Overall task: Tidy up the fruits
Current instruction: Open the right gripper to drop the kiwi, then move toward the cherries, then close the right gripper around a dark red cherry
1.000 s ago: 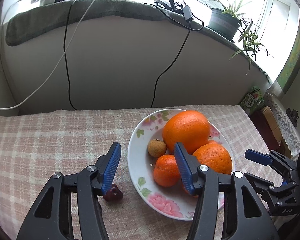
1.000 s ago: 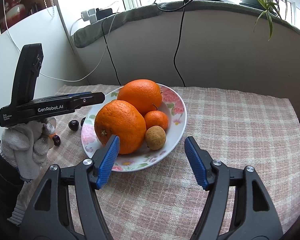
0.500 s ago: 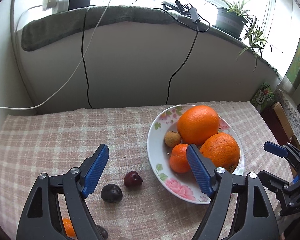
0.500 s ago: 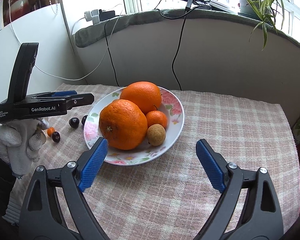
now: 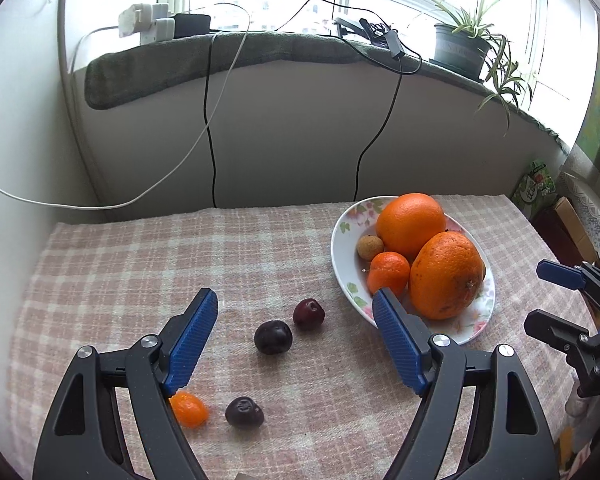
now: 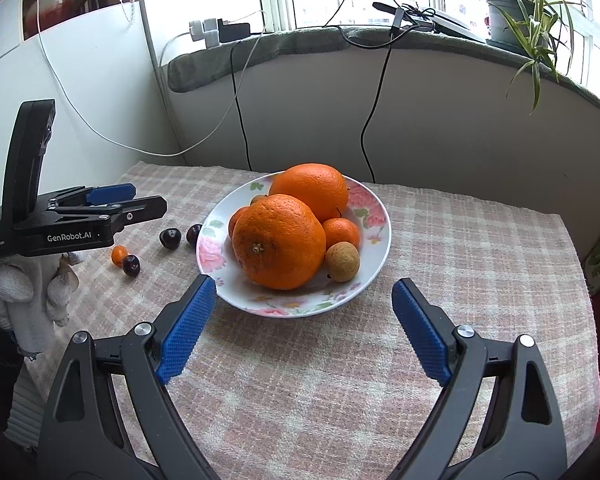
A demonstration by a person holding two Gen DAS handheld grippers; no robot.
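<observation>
A flowered white plate (image 5: 342, 264) (image 6: 380, 248) holds two big oranges (image 5: 446, 276) (image 6: 278, 242), a small mandarin (image 5: 388, 273), and a tan lychee (image 5: 370, 247) (image 6: 342, 261). On the checked cloth left of it lie three dark cherries (image 5: 273, 337) (image 6: 170, 238) and a small orange kumquat (image 5: 189, 410) (image 6: 118, 255). My left gripper (image 5: 294, 344) is open and empty above the cherries. My right gripper (image 6: 304, 324) is open and empty in front of the plate.
The table (image 5: 120, 272) stands against a low white wall with a green-padded sill (image 5: 260, 56). Cables (image 5: 210, 148) hang down the wall. A potted plant (image 5: 462, 50) stands on the sill. Boxes and bags (image 5: 540, 188) sit beyond the table's right edge.
My left gripper has pulled back and left from the plate and opened wider, bringing the cherries and kumquat into view. My right gripper has also drawn back and opened wider.
</observation>
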